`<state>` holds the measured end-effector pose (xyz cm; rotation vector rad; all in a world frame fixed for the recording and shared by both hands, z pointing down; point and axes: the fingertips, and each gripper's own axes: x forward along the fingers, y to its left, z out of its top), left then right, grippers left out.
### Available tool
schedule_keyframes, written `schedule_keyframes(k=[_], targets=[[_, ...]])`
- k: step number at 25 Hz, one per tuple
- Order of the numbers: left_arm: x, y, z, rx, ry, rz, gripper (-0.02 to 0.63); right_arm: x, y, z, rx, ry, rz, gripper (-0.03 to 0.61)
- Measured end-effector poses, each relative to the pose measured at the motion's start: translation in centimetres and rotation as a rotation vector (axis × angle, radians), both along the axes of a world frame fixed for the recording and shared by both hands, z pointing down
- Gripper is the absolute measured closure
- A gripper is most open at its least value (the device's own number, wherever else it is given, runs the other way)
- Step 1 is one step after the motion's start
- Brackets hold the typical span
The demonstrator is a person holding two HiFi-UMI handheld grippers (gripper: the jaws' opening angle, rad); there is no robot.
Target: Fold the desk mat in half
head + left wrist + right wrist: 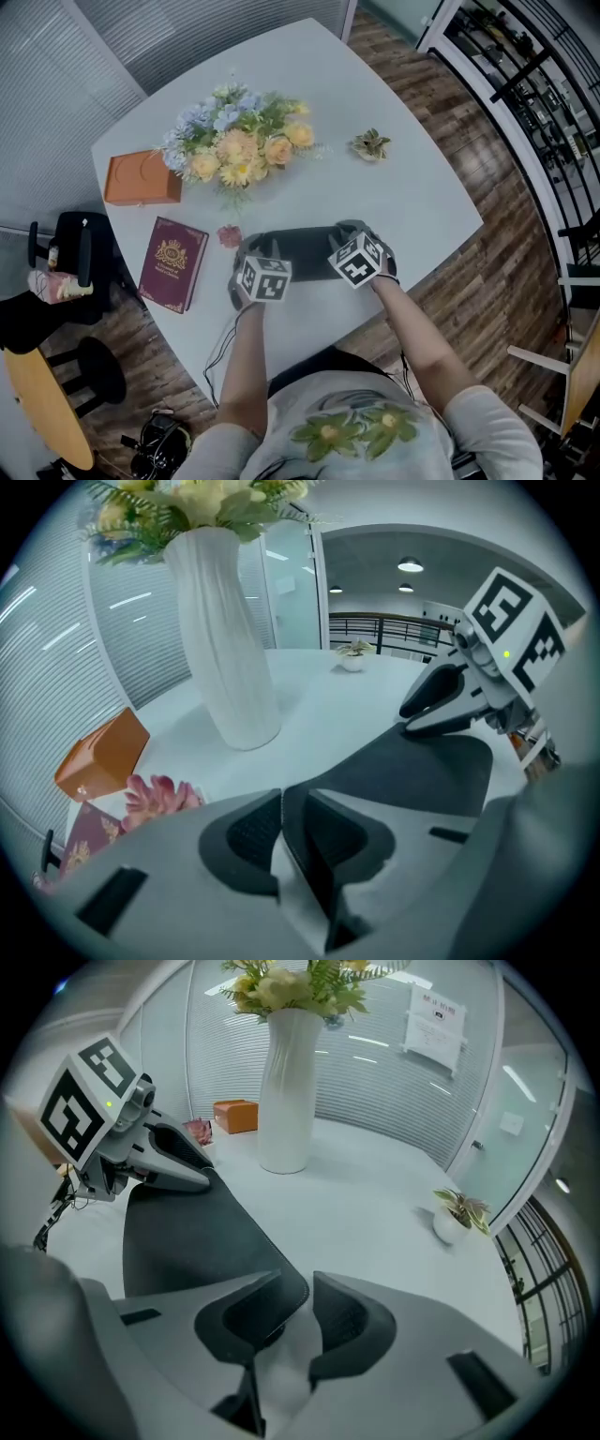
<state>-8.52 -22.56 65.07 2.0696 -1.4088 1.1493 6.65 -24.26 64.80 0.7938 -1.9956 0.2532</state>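
The desk mat (305, 251) looked already doubled by the table's (422, 187) front edge. Our left gripper (292, 803) and right gripper (309, 1297) stood slightly spread around its corners, leaving only withdrawal.

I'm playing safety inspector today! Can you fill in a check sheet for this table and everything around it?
Surface: white table, rounded corners.
Job's things: dark desk mat lies on the table's near side.
Clutter: flower vase, orange box, maroon book, small potted plant, loose pink flower.
Grippers: left gripper and right gripper both open, a mat edge between each one's jaws.
Cables: thin cable hangs below the left gripper.
Surroundings: wooden floor, black stool, blinds.
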Motion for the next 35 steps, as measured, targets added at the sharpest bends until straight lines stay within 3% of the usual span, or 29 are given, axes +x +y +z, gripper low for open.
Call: schedule_keyframes(k=[8, 17, 28, 35], targets=[[-0.7, 0.3, -1.7, 0.039, 0.039, -0.035, 0.54, 0.4, 0.0, -1.9, 0.01, -0.022, 0.045, 0.449], [-0.1, 1.0, -3.5, 0.062, 0.077, -0.012, 0.471, 0.5, 1.3, -4.5, 0.059, -0.059, 0.07, 0.449], [0.1, 2.8, -8.2, 0.147, 0.139, -0.029, 0.471, 0.0, 3.4, -8.8, 0.107, -0.207, 0.127, 0.449], [0.7, 4.3, -11.6, 0.2, 0.19, -0.024, 0.472, -0.2, 4.9, -12.9, 0.194, -0.295, 0.17, 0.451]])
